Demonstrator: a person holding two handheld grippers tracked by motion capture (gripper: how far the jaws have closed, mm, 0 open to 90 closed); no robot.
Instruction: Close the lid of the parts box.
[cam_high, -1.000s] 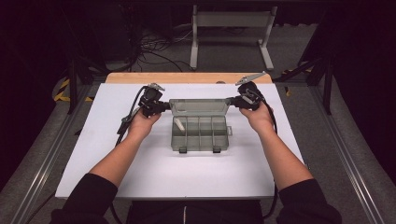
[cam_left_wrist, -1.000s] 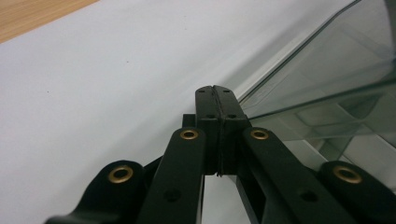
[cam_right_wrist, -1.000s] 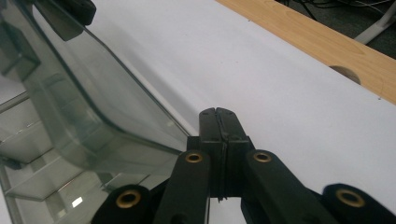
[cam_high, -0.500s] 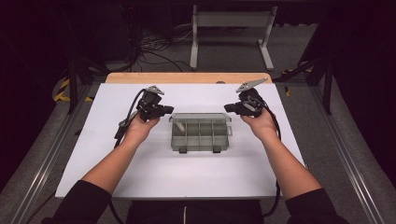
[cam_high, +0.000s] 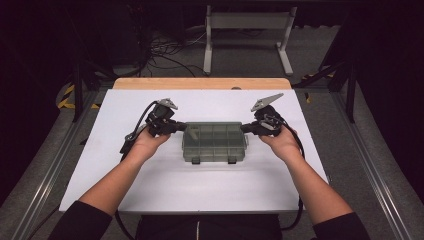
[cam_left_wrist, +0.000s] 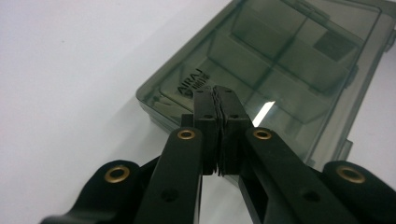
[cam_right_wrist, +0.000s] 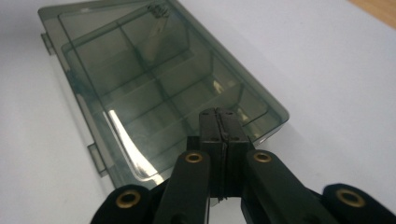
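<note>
A smoky translucent compartment box (cam_high: 215, 142) lies flat on the white tabletop (cam_high: 150, 185), its lid down and two latches on its near side. My left gripper (cam_high: 182, 127) is shut, with its tips at the box's left end. The left gripper view has the same gripper (cam_left_wrist: 218, 91) closed with nothing between its jaws, just over the corner of the box (cam_left_wrist: 289, 70). My right gripper (cam_high: 244, 128) is shut at the box's right end. In the right gripper view it (cam_right_wrist: 219, 112) points over the corner of the box (cam_right_wrist: 154, 84). Contact cannot be told.
A wooden strip (cam_high: 200, 83) edges the table's far side. Behind it stand a grey metal frame (cam_high: 247, 30) and loose cables (cam_high: 165, 50) on the floor. Metal rails (cam_high: 380, 185) run along both sides of the table.
The box lid, standing open at the back a second ago, now lies closed. Both hands have come nearer the person, from the lid's upper corners down to the box's ends.
</note>
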